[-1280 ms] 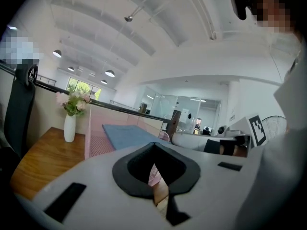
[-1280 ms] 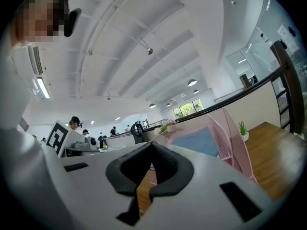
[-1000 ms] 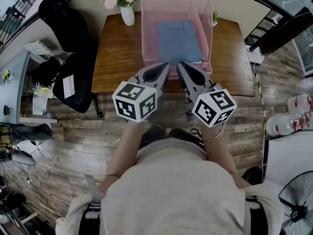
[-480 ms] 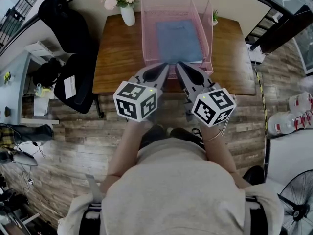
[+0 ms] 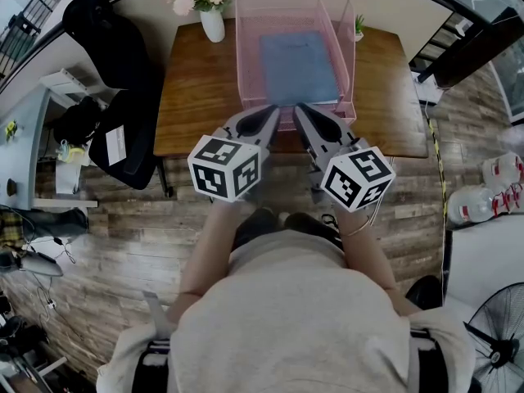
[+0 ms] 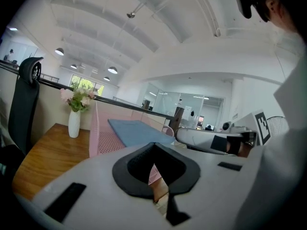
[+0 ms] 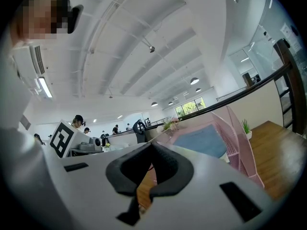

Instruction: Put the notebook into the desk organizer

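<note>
The jaws of the left gripper [image 6: 153, 145] are seen pressed together at their tips, with nothing pinched between them. The jaws of the right gripper [image 7: 152, 144] are likewise closed tip to tip, and nothing is held. Both grippers are held side by side over the near edge of the brown wooden desk [image 5: 196, 97], at the front of the pink mesh desk organizer [image 5: 244, 56]. The flat blue notebook [image 5: 299, 68] is found lying inside that organizer, untouched by either gripper.
</note>
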Tool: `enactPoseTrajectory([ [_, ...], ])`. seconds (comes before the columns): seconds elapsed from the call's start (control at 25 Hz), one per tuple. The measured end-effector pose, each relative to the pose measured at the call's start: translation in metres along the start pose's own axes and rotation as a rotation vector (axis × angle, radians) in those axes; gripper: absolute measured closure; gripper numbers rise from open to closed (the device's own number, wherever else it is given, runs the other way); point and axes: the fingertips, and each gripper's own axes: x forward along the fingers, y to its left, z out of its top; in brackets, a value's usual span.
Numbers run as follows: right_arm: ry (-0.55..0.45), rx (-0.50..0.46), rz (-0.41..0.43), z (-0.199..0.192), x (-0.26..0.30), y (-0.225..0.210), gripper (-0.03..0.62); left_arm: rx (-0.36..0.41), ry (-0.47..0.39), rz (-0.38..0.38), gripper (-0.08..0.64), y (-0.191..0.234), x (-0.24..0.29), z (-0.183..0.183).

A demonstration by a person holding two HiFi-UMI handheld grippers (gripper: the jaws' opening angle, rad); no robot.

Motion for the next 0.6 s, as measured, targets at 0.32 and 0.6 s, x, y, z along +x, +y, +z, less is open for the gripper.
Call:
enactPoseTrajectory([
  [0.32, 0.013, 0.011, 0.002, -0.003, 0.001, -0.002, 0.583, -0.006, 0.002, -0.004, 0.548, 0.003, 0.001, 0.002],
  [0.6, 0.034, 0.019, 0.002, -0.011, 0.002, -0.004, 0.583, -0.003, 0.013, -0.006, 0.548, 0.002, 0.003, 0.000],
])
